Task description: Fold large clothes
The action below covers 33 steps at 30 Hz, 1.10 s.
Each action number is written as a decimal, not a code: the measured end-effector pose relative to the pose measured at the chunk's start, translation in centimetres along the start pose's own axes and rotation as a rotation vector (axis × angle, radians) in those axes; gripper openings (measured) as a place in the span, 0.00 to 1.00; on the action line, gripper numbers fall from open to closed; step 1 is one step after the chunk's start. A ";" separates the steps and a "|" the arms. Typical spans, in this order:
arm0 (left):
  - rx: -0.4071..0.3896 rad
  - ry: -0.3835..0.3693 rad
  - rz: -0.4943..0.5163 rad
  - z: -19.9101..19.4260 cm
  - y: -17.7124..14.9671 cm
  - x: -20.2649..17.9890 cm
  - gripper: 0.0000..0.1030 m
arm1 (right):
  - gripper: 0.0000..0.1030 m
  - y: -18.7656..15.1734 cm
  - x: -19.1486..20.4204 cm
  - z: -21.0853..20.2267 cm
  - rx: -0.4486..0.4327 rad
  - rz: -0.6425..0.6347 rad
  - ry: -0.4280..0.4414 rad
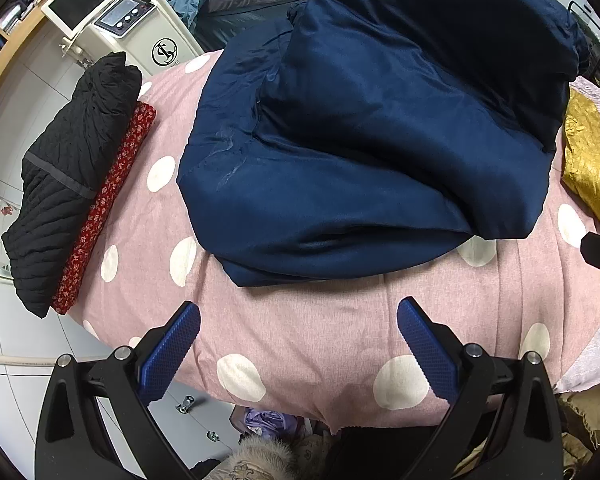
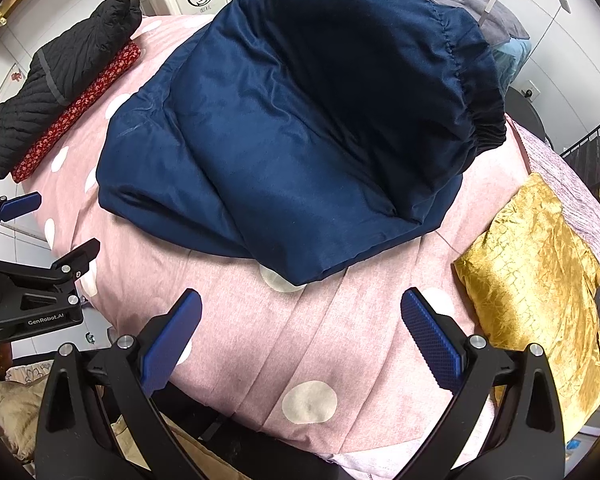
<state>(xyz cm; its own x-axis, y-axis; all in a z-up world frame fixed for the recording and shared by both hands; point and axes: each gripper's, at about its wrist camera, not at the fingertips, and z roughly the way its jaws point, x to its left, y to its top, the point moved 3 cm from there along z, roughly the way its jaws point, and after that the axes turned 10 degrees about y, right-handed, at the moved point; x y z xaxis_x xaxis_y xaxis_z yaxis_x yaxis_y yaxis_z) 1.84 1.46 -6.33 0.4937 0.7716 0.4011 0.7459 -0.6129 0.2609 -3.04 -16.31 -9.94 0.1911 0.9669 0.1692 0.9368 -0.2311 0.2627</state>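
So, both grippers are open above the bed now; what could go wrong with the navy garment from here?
1. The navy garment looks smooth and slippery, bunched in thick layers; the right gripper might pinch only the top layer and undo the fold.
2. The gold cloth lies close on the right; a wide sweep could drag it.
3. The left gripper hangs near the bed's edge, so a pulled garment might slide off the pink dotted cover.

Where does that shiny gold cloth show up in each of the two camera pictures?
Left wrist view: the gold cloth sits at the far right edge, partly cut off.
Right wrist view: the gold cloth lies at lower right, almost whole.
Shared landmark: the navy garment in the middle, to the cloth's left in both views.
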 end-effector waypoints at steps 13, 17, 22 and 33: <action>0.021 -0.005 0.010 0.7 0.2 -0.3 0.94 | 0.96 0.0 -0.1 0.4 0.009 -0.011 0.011; 0.026 -0.020 0.007 1.0 0.3 -0.3 0.94 | 0.96 0.3 -0.1 0.1 -0.022 -0.022 0.025; 0.033 -0.048 -0.009 1.4 0.5 0.1 0.94 | 0.96 2.2 0.3 -1.2 -0.098 -0.077 0.064; 0.109 -0.075 -0.249 3.6 -1.4 6.7 0.94 | 0.92 20.2 1.4 -0.9 -0.186 -0.333 0.043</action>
<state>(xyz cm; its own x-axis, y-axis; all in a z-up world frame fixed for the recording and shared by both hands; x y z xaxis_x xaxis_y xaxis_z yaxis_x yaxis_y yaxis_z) 5.75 8.08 -7.20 0.3182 0.9089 0.2695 0.8898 -0.3844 0.2459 15.87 -19.72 -3.56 -0.1307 0.9878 0.0842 0.8757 0.0752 0.4770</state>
